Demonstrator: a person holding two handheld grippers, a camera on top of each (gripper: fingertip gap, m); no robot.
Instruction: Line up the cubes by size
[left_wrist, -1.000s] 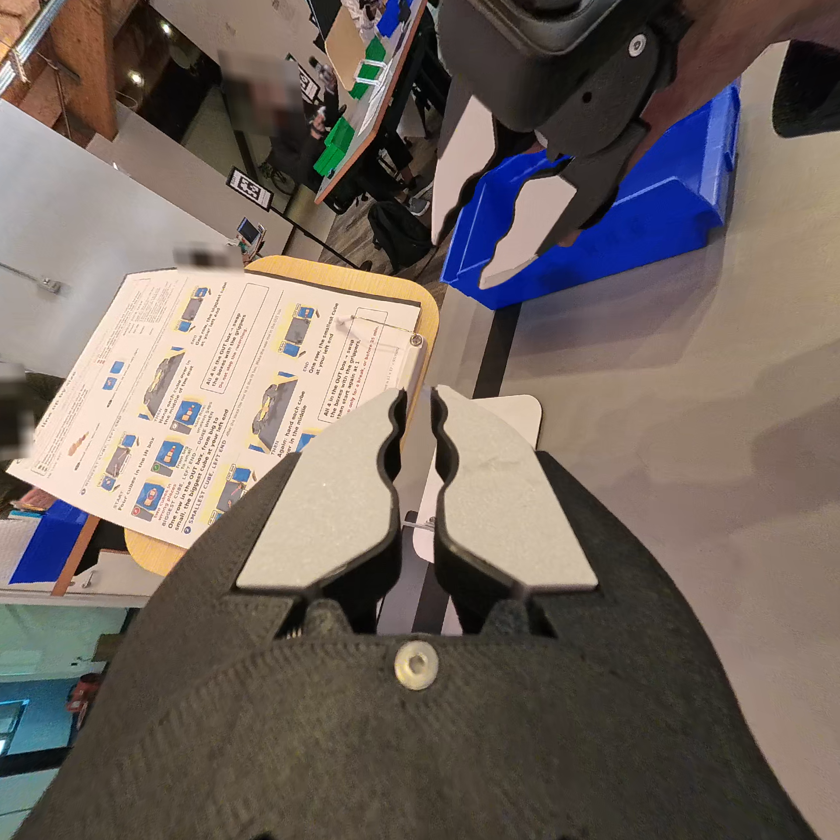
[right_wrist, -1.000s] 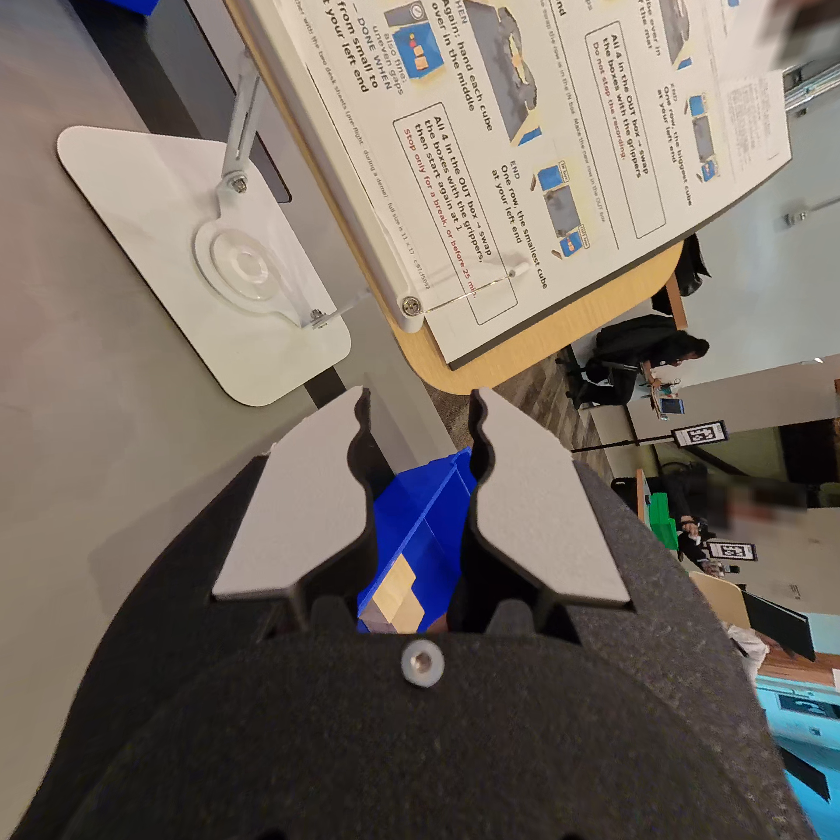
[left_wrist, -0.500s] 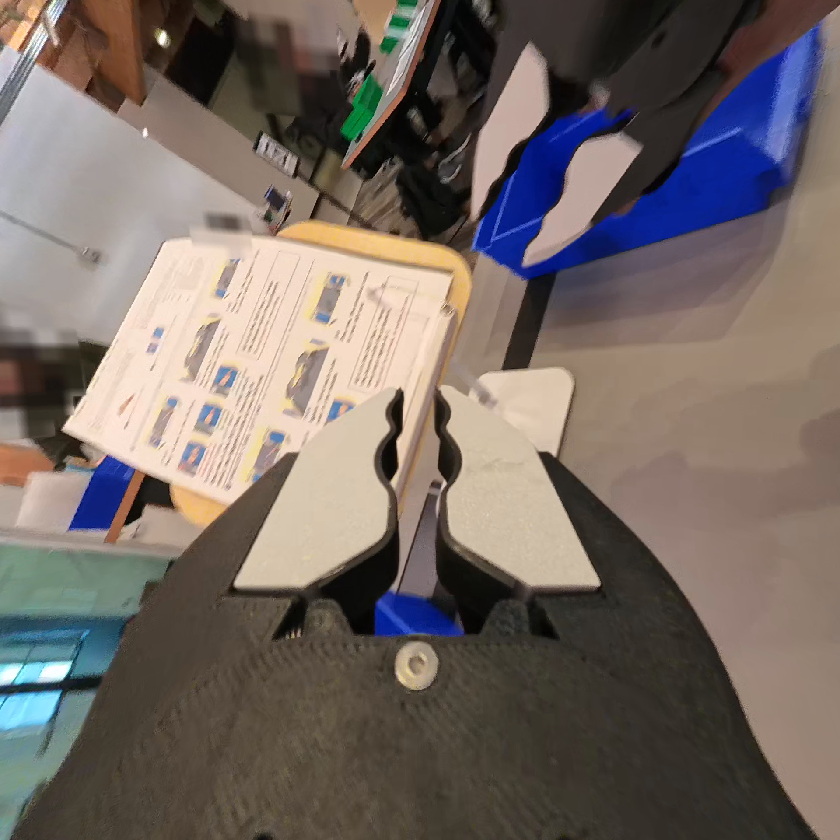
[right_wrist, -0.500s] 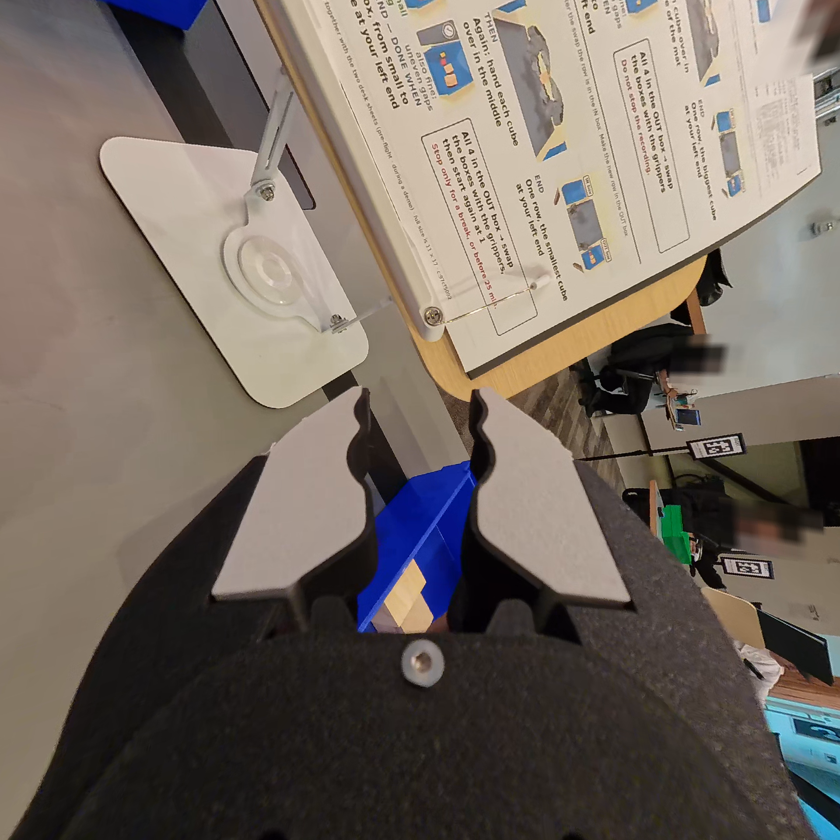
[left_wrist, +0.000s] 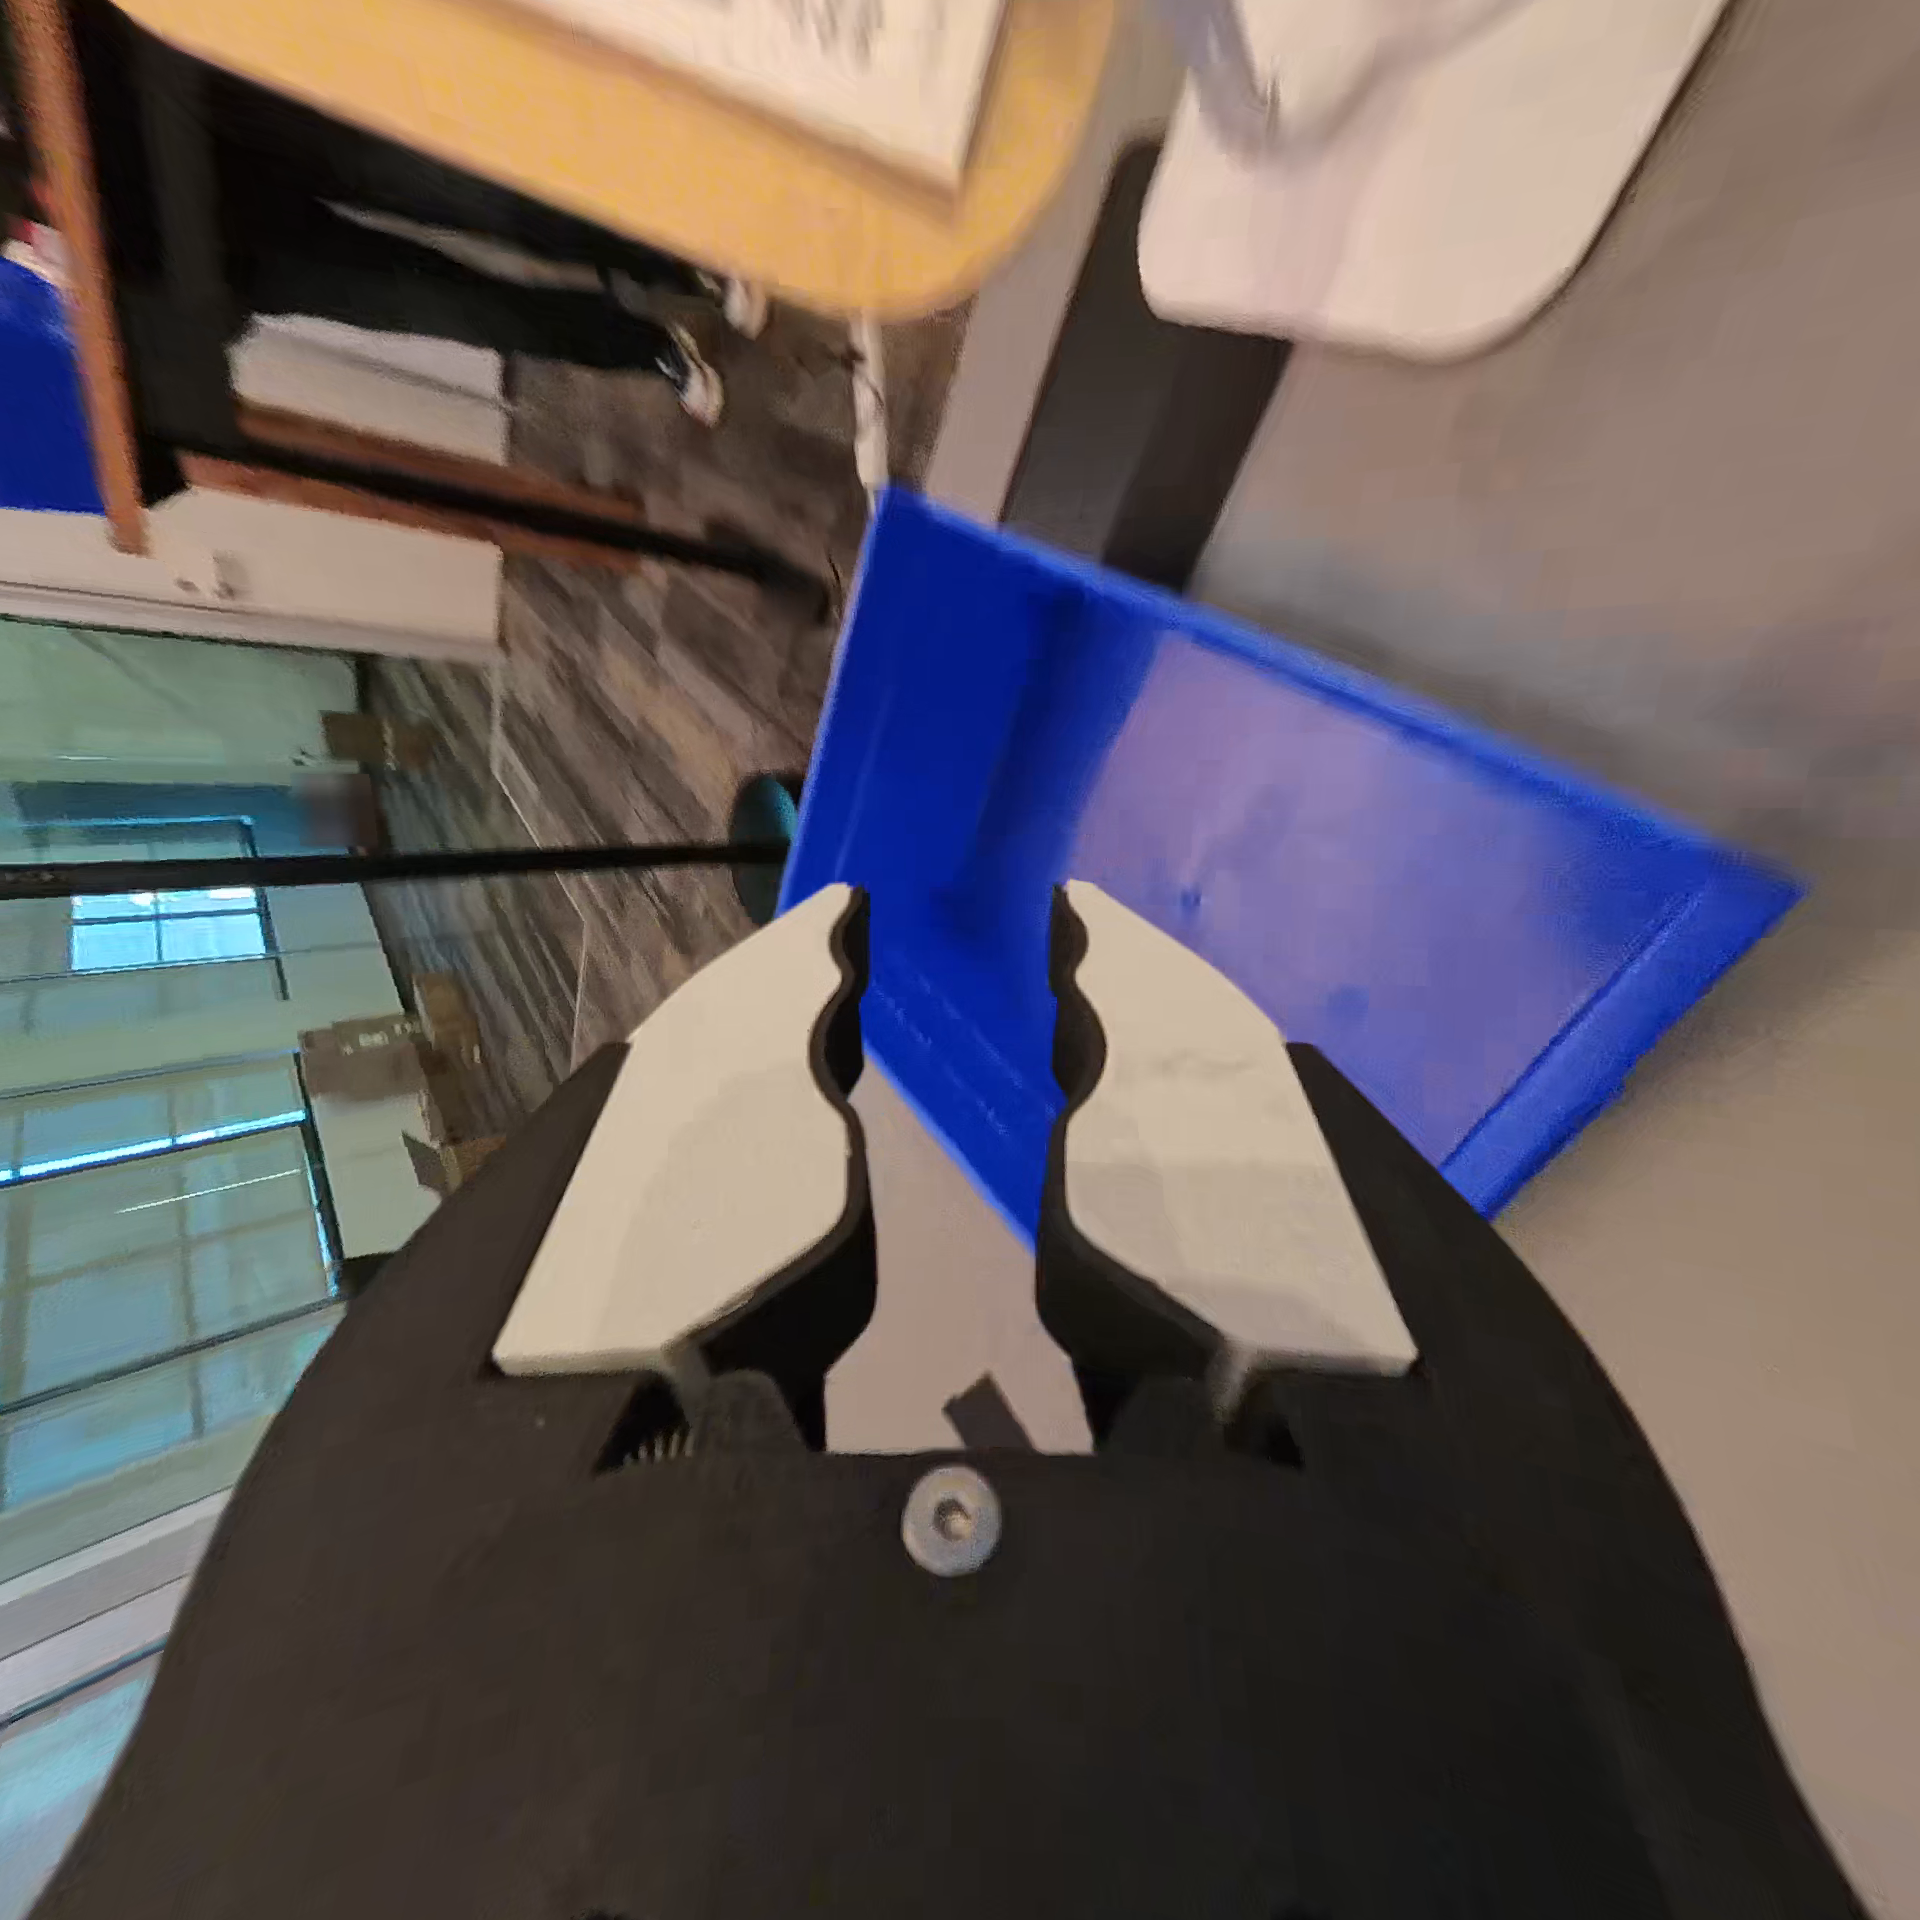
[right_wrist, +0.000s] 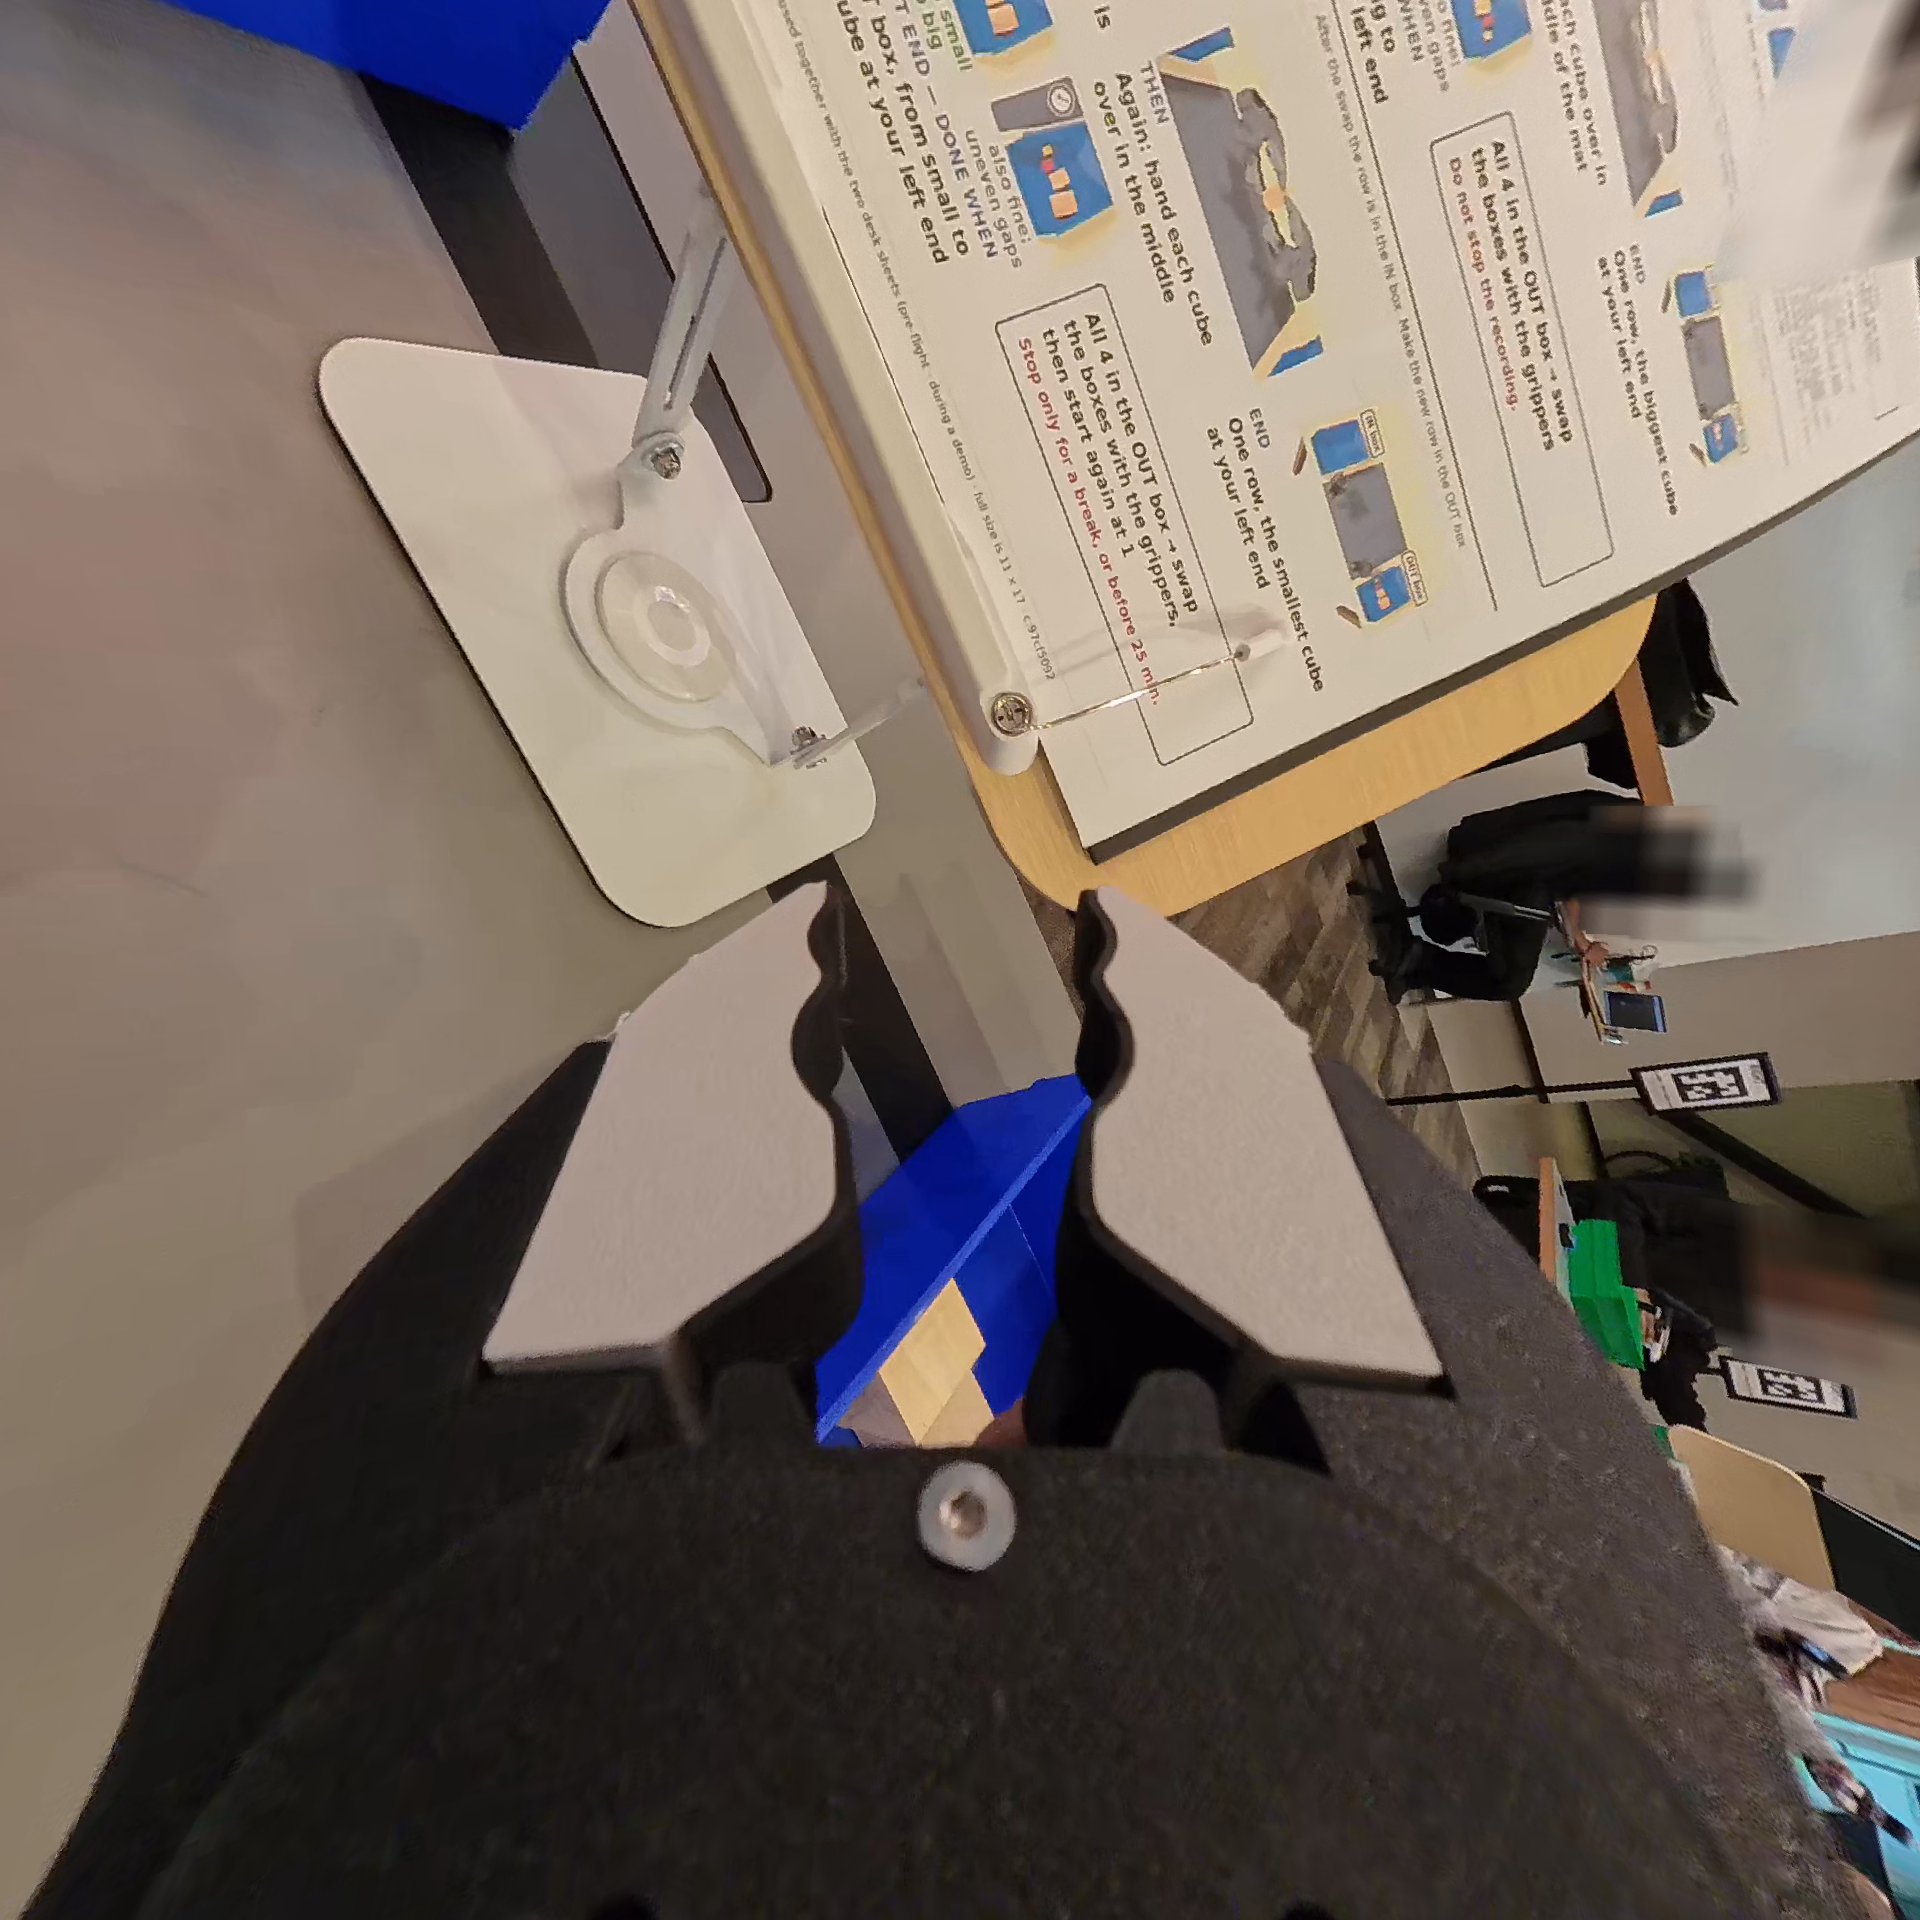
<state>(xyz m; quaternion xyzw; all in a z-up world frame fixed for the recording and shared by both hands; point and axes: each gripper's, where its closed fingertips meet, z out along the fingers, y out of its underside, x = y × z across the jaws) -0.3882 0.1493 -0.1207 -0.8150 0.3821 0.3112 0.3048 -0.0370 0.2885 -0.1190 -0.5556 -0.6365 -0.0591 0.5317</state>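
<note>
Left gripper jaws apart, nothing held, blue bin just beyond on grey table; right gripper jaws apart, nothing held, wooden cubes in second blue bin beneath; white stand base, instruction sheet farther.

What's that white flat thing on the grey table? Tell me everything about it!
The white flat plate with rounded corners is the foot of a stand. It lies flat on the grey table, looking smooth and stiff. On it sits a clear round plastic disc with small silver screws. Thin metal arms rise from it toward the tilted board with the printed instruction sheet. Nothing else touches it; the right hand-held gripper is apart from it.
</note>
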